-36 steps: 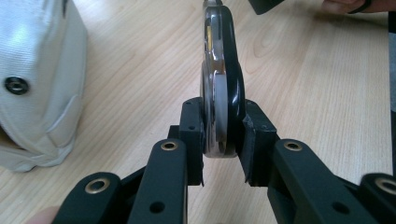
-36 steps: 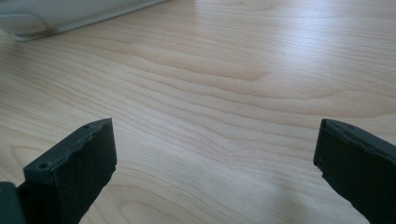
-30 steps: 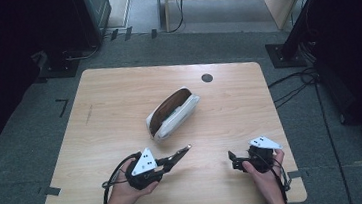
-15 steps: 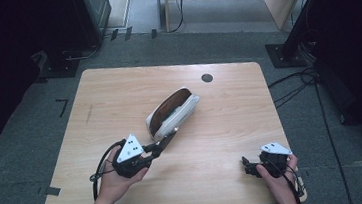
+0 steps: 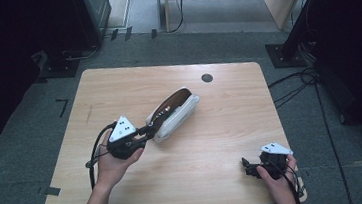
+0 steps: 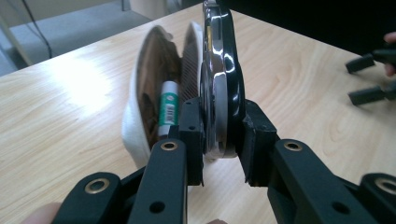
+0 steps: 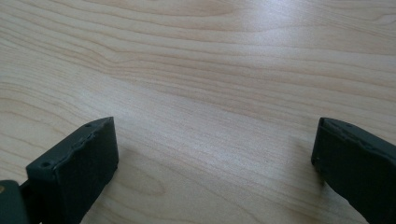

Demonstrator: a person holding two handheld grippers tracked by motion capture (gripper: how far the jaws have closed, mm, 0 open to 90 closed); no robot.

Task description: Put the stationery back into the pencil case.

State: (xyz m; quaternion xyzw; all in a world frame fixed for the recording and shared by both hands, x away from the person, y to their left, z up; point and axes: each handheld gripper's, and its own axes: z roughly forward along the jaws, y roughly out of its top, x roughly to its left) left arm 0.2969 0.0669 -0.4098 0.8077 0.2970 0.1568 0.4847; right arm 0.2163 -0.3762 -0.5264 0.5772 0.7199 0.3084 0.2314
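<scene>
Here the left gripper (image 5: 147, 132) is clamped on the glossy black lid (image 6: 223, 84) of an open case (image 5: 172, 114) lying near the middle of the wooden table (image 5: 231, 122). In the left gripper view its two pads (image 6: 192, 135) pinch the near edge of that lid from both sides, and the lid stands up on edge. Beside it the case's white shell (image 6: 133, 121) gapes, showing a brown lining and a green-and-white tube (image 6: 168, 107) inside. The right gripper (image 5: 248, 167) sits low at the table's near right corner, well apart from the case, its jaws spread wide over bare wood with nothing between them.
</scene>
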